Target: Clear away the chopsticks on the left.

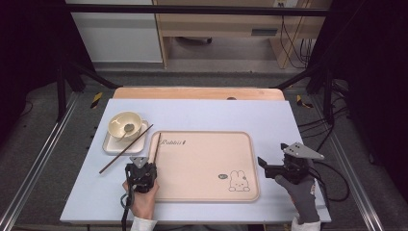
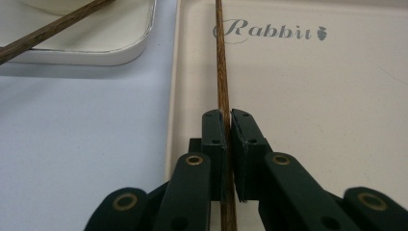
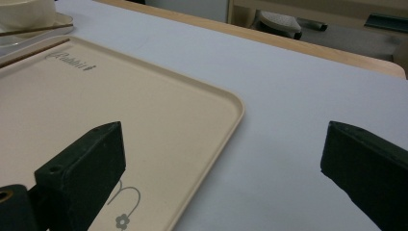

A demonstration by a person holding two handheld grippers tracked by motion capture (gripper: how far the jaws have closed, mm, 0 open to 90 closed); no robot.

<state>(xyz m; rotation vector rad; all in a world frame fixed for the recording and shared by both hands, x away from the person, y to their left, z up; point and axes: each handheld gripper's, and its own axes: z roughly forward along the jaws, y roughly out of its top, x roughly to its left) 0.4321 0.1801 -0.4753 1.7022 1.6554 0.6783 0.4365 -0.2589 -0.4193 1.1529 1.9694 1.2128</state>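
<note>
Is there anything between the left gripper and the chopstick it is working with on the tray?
Nothing visible. The left gripper is already shut on the chopstick, which lies along the left edge of the tray. The other chopstick rests apart, across the small white plate, and does not cross it.

tray (image 1: 207, 163): beige, grey rabbit print
chopstick (image 2: 222, 72): dark brown wood grain
bowl (image 1: 124, 125): cream, probably
table cover (image 1: 269, 120): pale lilac-blue

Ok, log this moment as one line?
left tool: shut on brown wooden chopstick | chopstick over beige rabbit tray | right tool: open, beside tray
</note>
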